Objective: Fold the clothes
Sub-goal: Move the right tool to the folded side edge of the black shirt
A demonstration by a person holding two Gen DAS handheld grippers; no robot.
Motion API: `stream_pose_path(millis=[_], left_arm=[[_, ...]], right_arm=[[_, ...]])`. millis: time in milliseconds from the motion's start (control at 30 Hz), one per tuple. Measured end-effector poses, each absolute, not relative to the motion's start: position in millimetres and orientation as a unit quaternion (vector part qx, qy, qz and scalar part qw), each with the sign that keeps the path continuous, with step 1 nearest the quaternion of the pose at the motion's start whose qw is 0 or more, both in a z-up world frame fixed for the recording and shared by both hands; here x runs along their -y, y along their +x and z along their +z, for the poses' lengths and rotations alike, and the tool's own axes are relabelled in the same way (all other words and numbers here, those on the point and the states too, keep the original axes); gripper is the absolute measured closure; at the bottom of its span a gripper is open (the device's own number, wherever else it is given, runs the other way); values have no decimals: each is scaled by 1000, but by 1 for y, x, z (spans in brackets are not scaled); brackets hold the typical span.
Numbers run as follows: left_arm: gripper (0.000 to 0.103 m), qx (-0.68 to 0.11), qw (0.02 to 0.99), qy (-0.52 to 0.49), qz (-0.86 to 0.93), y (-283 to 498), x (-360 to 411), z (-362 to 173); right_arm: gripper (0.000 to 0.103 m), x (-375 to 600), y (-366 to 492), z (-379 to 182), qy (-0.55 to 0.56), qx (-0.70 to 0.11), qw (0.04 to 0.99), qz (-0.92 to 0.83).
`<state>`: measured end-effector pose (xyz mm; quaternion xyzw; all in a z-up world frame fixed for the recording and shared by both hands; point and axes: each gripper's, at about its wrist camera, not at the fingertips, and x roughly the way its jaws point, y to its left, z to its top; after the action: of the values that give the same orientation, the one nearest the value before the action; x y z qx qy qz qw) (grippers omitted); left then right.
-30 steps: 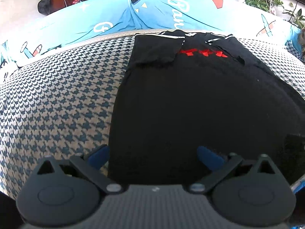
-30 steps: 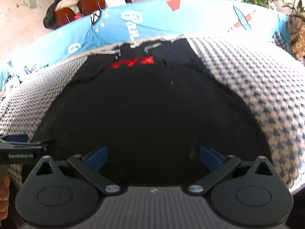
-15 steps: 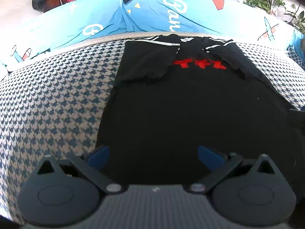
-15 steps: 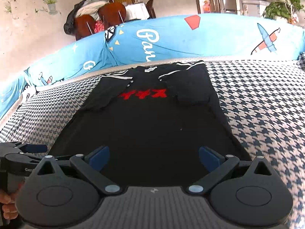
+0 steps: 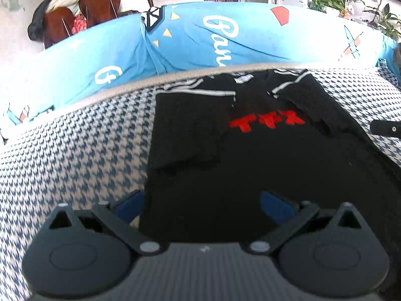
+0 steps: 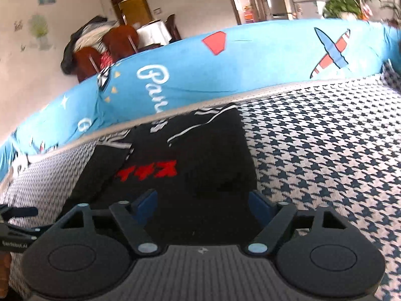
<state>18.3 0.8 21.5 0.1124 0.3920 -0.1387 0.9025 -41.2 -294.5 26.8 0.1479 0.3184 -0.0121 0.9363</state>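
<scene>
The right gripper [image 6: 201, 204] sits at the bottom of its view with its blue-padded jaws apart; they have just been closing in, and nothing is pinched between the pads, only black cloth lying beneath them. The left gripper [image 5: 200, 204] is likewise spread wide and empty, its left pad over the shirt's edge where black meets the checked cover. Ahead of both lies the black T-shirt [image 5: 250, 165], flat on the houndstooth sofa cover [image 5: 75, 155], its long axis running straight away from the grippers toward the top of each frame, hem nearest, collar farthest. Both sleeves are already turned in over the chest, flanking the red lettering [image 5: 267, 121]; thin white stripes mark the sleeve tops. Each gripper is about equally near the hem, one at either corner, so I would guess the next move is a pinch of the near edge and a carry upward toward the collar. The shirt looks soft, thin and limp; the cover beneath is coarser, a woven check. Behind rises a smooth bright blue backrest cover [image 6: 250, 75] with printed script and aeroplanes.
</scene>
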Motion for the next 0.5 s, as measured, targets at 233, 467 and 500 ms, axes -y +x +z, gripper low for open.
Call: stream_pose_path(millis=[233,467,500], left_arm=[[0,-406,901,89,-127,45,0,12],[0,-413,900,73,-118,58,1,5],[0,-415,899,73,-118,58,1,4]], right_arm=[[48,308,-12,16,152,-332,931,-29],[48,324,14,1,163,-345,923,-49],[49,326,18,-2,167,-346,922,-49]])
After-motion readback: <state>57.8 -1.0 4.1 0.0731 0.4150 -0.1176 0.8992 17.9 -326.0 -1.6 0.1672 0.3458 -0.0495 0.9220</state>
